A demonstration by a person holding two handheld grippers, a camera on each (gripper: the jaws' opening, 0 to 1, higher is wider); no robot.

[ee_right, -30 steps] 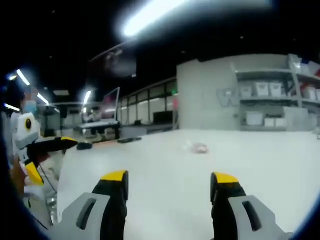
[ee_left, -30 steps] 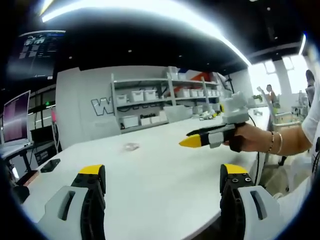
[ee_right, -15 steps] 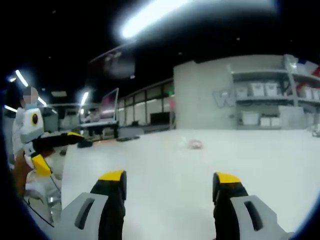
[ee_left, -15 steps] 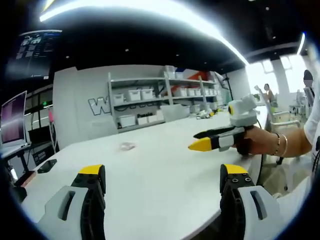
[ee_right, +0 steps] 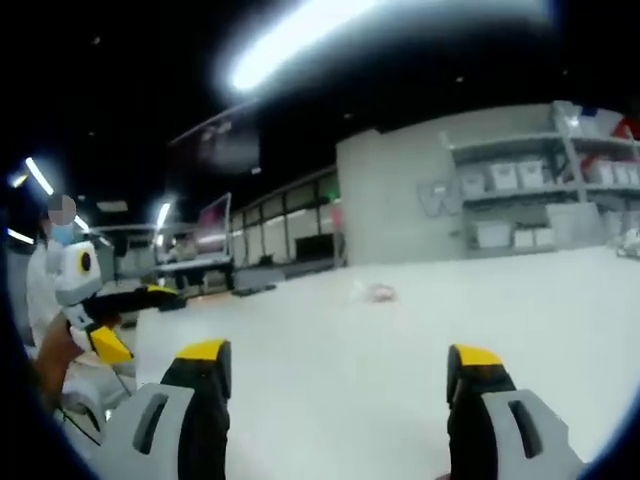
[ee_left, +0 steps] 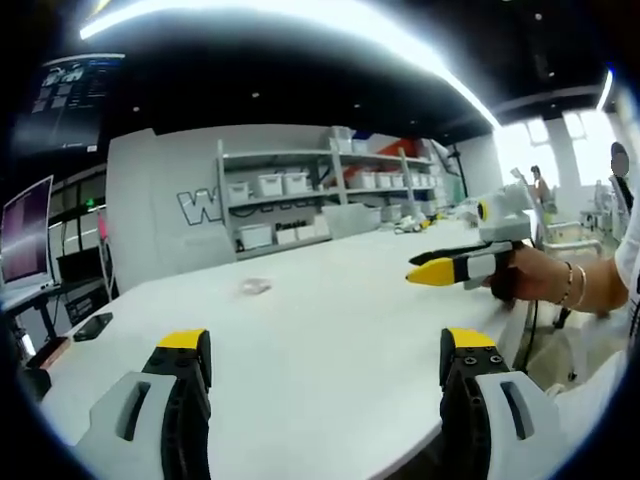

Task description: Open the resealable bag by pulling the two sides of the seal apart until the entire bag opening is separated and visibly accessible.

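A small clear resealable bag (ee_left: 255,287) lies flat on the white table (ee_left: 330,330), far out in front of both grippers; in the right gripper view the bag (ee_right: 378,292) is a pale blur. My left gripper (ee_left: 327,345) hangs open over the table's near part, with nothing between its yellow-tipped jaws. My right gripper (ee_right: 340,355) is also open and holds nothing. In the left gripper view the right gripper (ee_left: 425,272) sits at the right in a hand with a bracelet. The left gripper (ee_right: 135,318) appears at the left of the right gripper view.
Shelves with white bins (ee_left: 300,200) line the wall behind the table. A dark phone (ee_left: 90,327) lies near the table's left edge, below a monitor (ee_left: 25,245). A person (ee_left: 540,185) stands far off at the right. The table (ee_right: 400,340) stretches wide around the bag.
In the left gripper view the right gripper has moved further right. The right gripper's jaws stand a little wider apart. The bag has not moved.
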